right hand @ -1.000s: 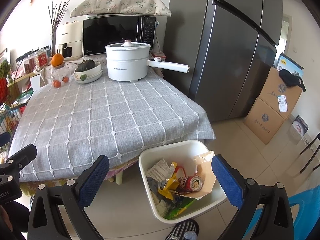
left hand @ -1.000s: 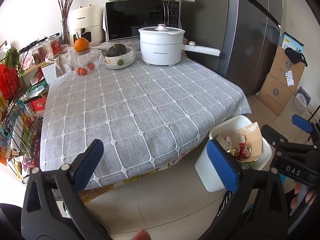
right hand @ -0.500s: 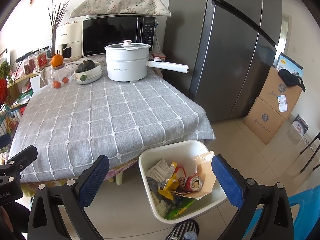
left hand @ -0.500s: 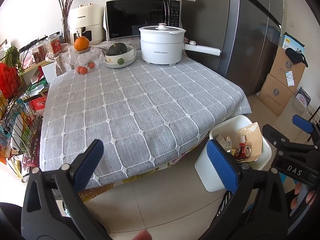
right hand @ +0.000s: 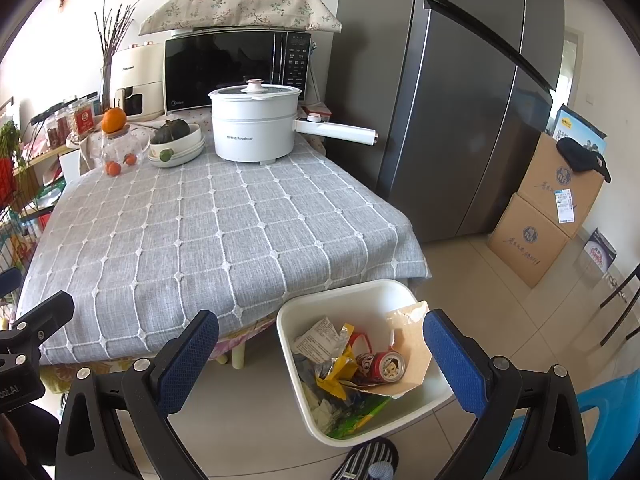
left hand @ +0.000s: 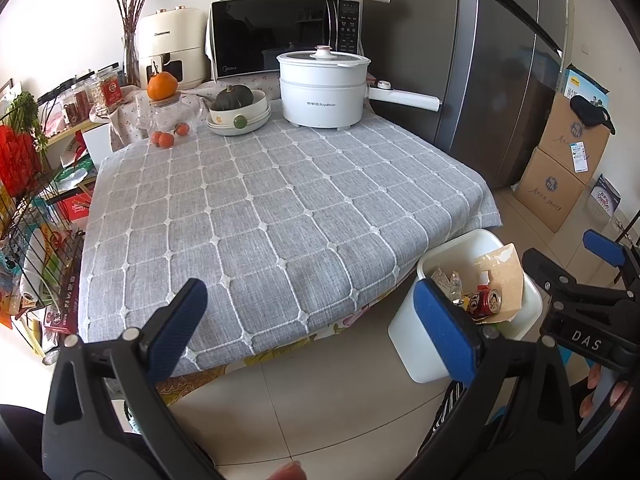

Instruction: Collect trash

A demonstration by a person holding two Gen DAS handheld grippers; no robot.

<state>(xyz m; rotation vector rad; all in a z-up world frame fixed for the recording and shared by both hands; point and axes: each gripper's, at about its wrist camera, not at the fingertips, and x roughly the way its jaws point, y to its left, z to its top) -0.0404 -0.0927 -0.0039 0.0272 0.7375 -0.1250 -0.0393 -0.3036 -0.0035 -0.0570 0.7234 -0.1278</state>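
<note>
A white trash bin (right hand: 340, 308) stands on the floor at the table's near right corner. It holds a red can (right hand: 380, 366), a brown paper bag (right hand: 408, 344), a crumpled receipt and several wrappers. The same white trash bin (left hand: 416, 344) shows in the left wrist view with the red can (left hand: 486, 302) inside. My right gripper (right hand: 320, 354) hangs open just above and in front of the bin, nothing between its fingers. My left gripper (left hand: 312, 324) is open and empty over the table's front edge. The grey checked tablecloth (left hand: 260, 208) carries no loose trash.
At the table's far end stand a white electric pot (right hand: 254, 124), a bowl with a squash (right hand: 176, 142), a glass jar with oranges (right hand: 118, 144) and a microwave (right hand: 236, 68). A dark fridge (right hand: 460, 100) and cardboard boxes (right hand: 544, 208) are on the right. A wire rack (left hand: 28, 208) is left.
</note>
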